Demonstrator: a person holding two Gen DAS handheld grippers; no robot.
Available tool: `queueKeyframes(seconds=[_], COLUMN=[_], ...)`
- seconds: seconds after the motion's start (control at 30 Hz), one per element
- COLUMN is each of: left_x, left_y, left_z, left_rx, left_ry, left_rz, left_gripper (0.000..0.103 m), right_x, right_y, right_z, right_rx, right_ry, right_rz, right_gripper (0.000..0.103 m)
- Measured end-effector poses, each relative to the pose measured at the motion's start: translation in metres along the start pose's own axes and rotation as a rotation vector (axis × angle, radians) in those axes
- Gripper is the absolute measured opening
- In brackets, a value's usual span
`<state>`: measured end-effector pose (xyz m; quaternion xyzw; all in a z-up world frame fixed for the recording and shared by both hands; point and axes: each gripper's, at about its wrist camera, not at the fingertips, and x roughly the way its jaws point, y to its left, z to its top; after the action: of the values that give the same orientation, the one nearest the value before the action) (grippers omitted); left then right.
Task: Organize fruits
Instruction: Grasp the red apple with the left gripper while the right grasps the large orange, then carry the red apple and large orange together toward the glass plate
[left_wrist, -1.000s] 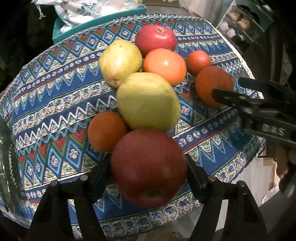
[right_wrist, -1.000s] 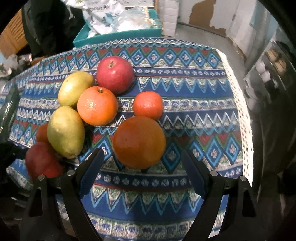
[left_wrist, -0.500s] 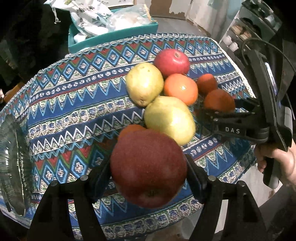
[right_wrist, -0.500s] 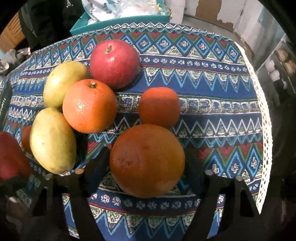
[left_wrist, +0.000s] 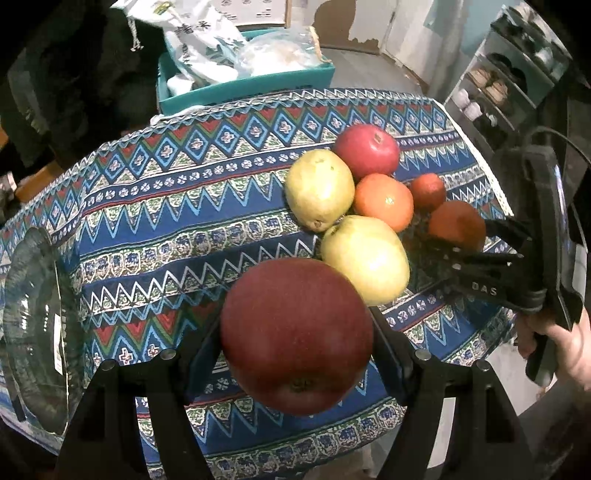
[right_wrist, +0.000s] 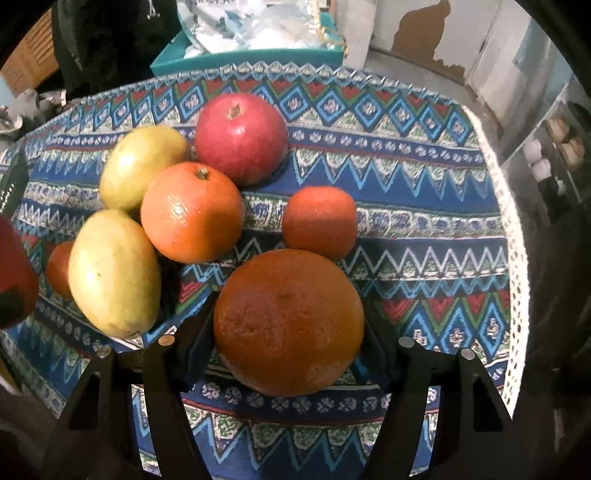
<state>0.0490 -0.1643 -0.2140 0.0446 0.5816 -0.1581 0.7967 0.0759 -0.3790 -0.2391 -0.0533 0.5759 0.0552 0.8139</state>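
Two fruits are now in grips at once. The left gripper (left_wrist: 297, 339) has lifted the dark red apple (left_wrist: 295, 345) clear of the patterned tablecloth (left_wrist: 177, 221), clenched on it from both sides, and has carried it away from the cluster toward the glass bowl (left_wrist: 33, 332) at the cloth's left edge. The right gripper (right_wrist: 288, 332) has just been closing its jaws, and its pads now press the flanks of the big orange (right_wrist: 288, 321), which sits on the cloth. I judge both pieces are bound for the bowl. The apple looks smooth and firm, blossom end toward the camera. The orange is dull, pitted and round. Left behind are two yellow-green pears, a pomegranate (right_wrist: 240, 136) and smaller oranges.
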Motion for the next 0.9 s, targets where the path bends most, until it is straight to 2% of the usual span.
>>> queueKeyframes(seconds=[0.43, 0.9], left_x=[-0.027, -0.069], left_y=[0.024, 0.048], left_z=[0.000, 0.000], left_rx=[-0.022, -0.033], left_ry=[-0.061, -0.137], left_rz=[0.029, 0.038], left_gripper=[0.076, 0.076], right_x=[-0.056, -0.111], right_y=[0.017, 0.058], right_z=[0.018, 0.044], right_rx=[0.009, -0.026], right_ry=[-0.108, -0.240], right_rz=[0.032, 0.098], right_gripper=[0.069, 0.069])
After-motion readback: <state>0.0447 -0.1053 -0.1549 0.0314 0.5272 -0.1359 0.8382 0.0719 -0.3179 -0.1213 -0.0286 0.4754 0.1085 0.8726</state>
